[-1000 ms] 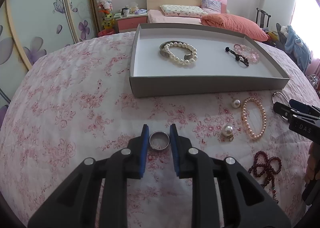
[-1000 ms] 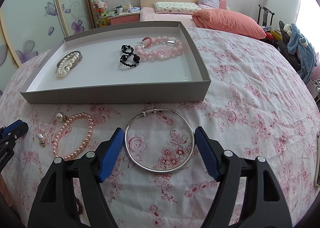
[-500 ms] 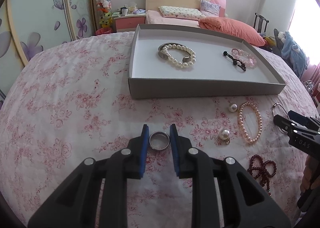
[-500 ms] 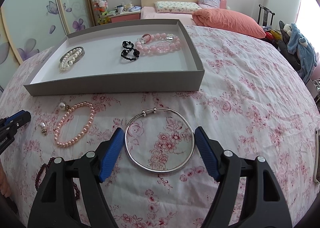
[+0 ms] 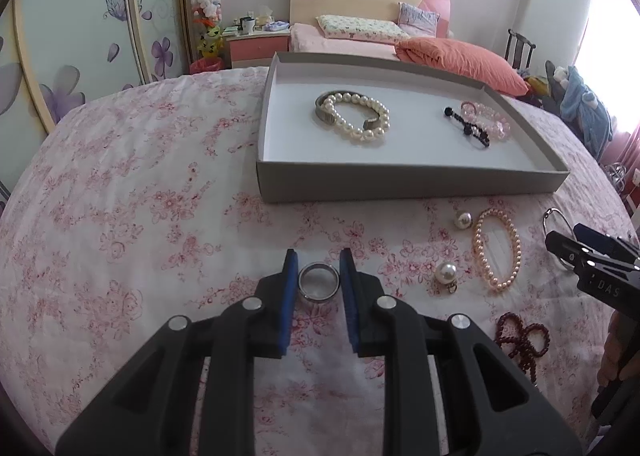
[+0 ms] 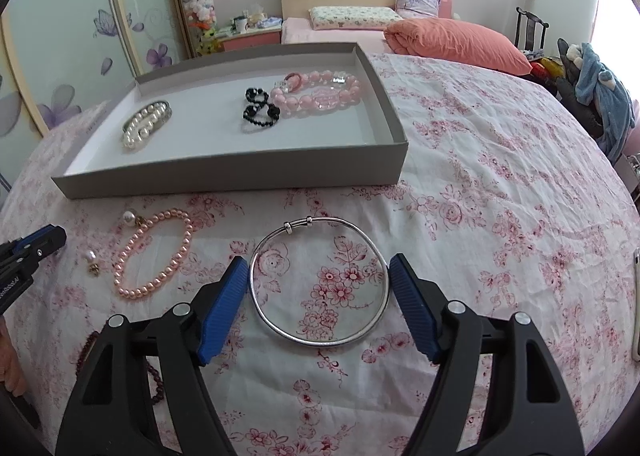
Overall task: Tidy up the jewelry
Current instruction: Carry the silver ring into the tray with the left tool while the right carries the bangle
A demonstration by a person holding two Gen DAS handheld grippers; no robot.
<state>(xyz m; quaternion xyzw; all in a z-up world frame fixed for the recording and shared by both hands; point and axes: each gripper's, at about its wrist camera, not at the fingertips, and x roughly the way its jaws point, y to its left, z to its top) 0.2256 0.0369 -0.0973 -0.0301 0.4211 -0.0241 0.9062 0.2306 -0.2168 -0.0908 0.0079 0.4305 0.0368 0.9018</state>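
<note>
My left gripper point(image 5: 319, 268) is shut on a silver ring point(image 5: 319, 287) and holds it above the floral cloth. My right gripper point(image 6: 319, 274) is shut on a thin silver bangle point(image 6: 319, 284), its pads against the bangle's sides. The grey tray point(image 5: 412, 187) holds a white pearl bracelet point(image 5: 356, 117), a black bead piece point(image 5: 468, 127) and a pink bead bracelet point(image 5: 486, 119). The tray point(image 6: 232, 175) also shows in the right wrist view. On the cloth lie a pink pearl bracelet point(image 5: 496, 250) and two pearl earrings point(image 5: 446, 273).
A dark red bead bracelet point(image 5: 520, 340) lies at the right on the cloth. The right gripper shows at the right edge of the left wrist view point(image 5: 592, 260). A bed with pillows point(image 5: 460, 55) stands behind the table.
Both grippers have risen and drawn back a little from the tray, the left with the ring, the right with the bangle. The jewelry on the cloth has not moved.
</note>
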